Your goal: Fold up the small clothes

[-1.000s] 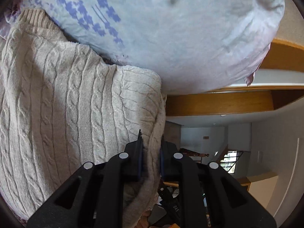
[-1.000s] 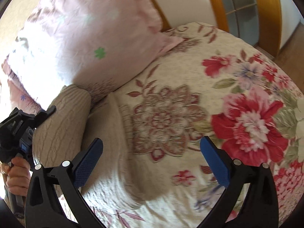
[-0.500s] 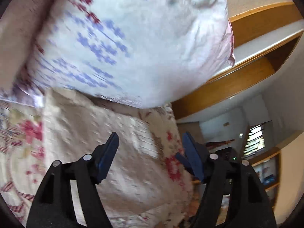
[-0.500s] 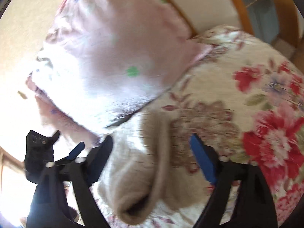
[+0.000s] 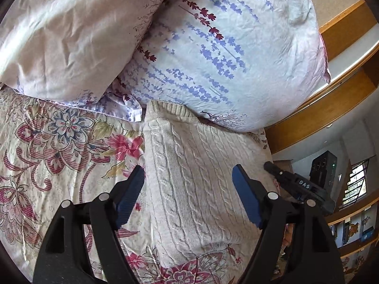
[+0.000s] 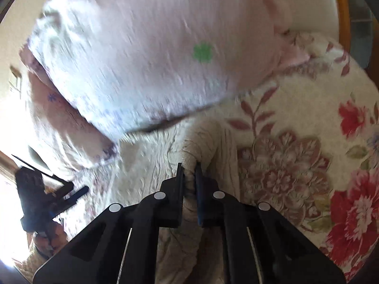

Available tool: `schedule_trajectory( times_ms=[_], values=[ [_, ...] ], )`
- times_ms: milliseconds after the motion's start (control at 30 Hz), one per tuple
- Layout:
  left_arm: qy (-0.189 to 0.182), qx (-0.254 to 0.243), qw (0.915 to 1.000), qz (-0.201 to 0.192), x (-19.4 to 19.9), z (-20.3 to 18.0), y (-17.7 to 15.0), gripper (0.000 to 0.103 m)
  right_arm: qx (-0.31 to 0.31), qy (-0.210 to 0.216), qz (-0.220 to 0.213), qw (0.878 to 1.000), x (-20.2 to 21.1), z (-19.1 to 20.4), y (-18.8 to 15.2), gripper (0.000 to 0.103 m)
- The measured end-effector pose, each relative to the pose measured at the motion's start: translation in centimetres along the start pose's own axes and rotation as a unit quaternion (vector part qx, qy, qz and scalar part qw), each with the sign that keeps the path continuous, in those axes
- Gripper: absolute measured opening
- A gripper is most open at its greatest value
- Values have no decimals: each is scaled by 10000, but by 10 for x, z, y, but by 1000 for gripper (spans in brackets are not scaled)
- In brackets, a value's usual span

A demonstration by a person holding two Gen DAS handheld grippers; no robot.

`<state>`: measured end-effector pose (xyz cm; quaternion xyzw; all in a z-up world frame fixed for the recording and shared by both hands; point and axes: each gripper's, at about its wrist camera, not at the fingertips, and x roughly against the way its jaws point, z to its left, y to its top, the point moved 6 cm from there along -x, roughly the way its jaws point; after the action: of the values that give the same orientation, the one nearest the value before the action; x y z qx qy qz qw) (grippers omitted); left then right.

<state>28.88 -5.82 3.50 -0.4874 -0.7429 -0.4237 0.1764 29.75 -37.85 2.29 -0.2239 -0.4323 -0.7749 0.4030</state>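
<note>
We work over a bed covered by a quilted floral bedspread [image 5: 59,146], cream with pink, red and blue blossoms; it runs under both grippers and off to the left of the left one. Beyond the bed's far edge, to the right of the left gripper, we see a wooden frame [image 5: 319,123], pale walls and a window with bars [image 5: 355,184] further back in the room.

Ahead of the left gripper [image 5: 188,189] two pillows lie side by side: a pale pink one [image 5: 71,28] up to the left and a light blue one printed with lavender sprigs [image 5: 225,47] straight ahead. The blue pillow's lower edge overlaps the far end of the cream cable-knit sweater [image 5: 196,189], which lies folded into a long strip on the bedspread, running from under the pillow down between our left fingers. Those jaws stand wide and are opening, one pad on each side of the sweater, neither pressing it.

Our right gripper [image 6: 189,177] has its jaws pressed together on a bunched fold of the sweater [image 6: 206,142], lifted just ahead of the tips. In this blurred view a pink pillow [image 6: 154,47] fills the space beyond it, close over the knit, and the bedspread [image 6: 296,165] spreads to the right. The left gripper [image 6: 68,194] shows low to the left, with a hand [image 6: 47,239] beneath it.
</note>
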Motion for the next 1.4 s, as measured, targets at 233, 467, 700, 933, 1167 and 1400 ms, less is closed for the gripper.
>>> schedule_trajectory(
  times_ms=[233,467,700,933,1167,1400],
  values=[
    [17,-214,9997,74,-19,-12,-6,77,202,-502,-178,9984,9,-3,-3,8],
    [100,-391,9989,218,-29,-14,-16,77,-437,-422,233,9979,-4,-37,-15,5],
    [127,-209,9993,268,-33,-6,-20,78,-956,533,418,9931,45,-33,-41,70],
    [108,-267,9990,338,-35,-11,-28,79,-804,458,791,9926,46,-20,-76,49],
    [97,-384,9987,305,-29,-17,-30,79,-243,-183,134,9994,62,-9,-65,9],
    [206,-528,9977,378,-33,-17,-39,79,-296,-797,615,9945,39,-38,-90,9]
  ],
)
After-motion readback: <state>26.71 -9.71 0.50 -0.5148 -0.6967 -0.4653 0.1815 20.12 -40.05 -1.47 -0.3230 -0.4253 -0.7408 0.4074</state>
